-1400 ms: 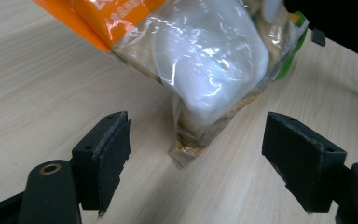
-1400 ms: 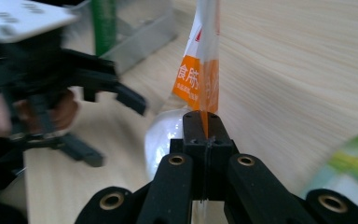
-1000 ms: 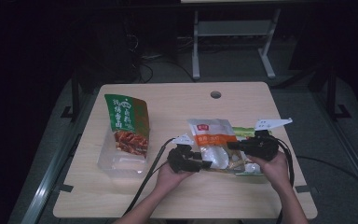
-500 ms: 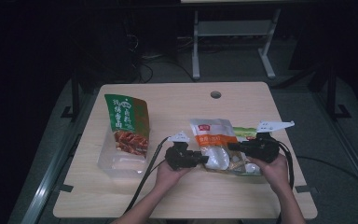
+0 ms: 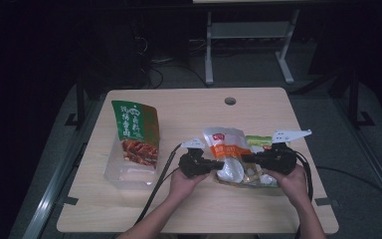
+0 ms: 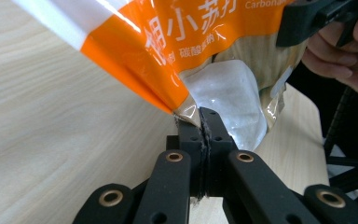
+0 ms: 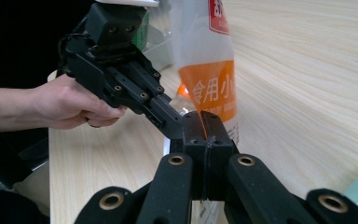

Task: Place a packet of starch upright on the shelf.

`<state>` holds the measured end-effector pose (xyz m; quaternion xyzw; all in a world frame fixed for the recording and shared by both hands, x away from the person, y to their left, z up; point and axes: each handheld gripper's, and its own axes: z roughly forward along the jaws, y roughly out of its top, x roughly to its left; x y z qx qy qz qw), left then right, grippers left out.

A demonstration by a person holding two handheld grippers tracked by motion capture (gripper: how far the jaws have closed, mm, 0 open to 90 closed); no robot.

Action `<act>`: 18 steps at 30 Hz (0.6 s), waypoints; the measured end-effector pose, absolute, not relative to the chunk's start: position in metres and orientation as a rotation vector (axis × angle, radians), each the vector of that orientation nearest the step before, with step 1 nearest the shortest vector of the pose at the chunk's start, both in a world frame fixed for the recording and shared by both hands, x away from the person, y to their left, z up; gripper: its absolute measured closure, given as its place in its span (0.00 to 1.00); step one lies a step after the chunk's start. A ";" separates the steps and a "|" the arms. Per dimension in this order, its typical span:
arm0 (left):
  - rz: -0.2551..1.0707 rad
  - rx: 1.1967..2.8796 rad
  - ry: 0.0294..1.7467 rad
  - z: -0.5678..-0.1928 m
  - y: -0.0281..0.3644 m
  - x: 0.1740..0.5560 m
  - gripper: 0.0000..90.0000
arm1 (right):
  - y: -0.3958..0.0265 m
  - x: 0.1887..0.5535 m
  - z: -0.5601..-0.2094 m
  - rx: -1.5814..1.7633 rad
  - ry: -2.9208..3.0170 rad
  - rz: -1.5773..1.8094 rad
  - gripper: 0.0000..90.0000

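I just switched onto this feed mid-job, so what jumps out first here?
The orange and white pouch right of the table's middle draws the eye: the left gripper has just closed on its lower edge, and the right gripper is shut on its other side. At the table's left, a green snack bag leans in a clear plastic bin.

- A green snack pouch with a picture of reddish food (image 5: 135,132) leans on a clear plastic box (image 5: 114,172) at the left of the light wooden tabletop (image 5: 189,109).
- A round cable hole (image 5: 230,101) sits near the tabletop's far edge.
- A grey metal stand (image 5: 248,35) rises on the floor beyond.
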<state>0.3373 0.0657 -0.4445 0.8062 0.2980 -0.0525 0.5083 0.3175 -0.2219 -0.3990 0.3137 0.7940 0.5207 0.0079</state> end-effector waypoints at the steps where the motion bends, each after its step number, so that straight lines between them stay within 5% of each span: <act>1: -0.102 1.948 0.721 -0.443 0.067 0.336 1.00 | -0.221 0.318 -0.399 0.980 2.482 1.619 1.00; 9: 0.028 1.957 0.762 -0.438 0.090 0.326 1.00 | -0.202 0.321 -0.404 0.974 2.546 1.506 0.97; 18: 0.067 1.974 0.737 -0.437 0.095 0.316 1.00 | -0.176 0.327 -0.403 0.950 2.601 1.438 0.81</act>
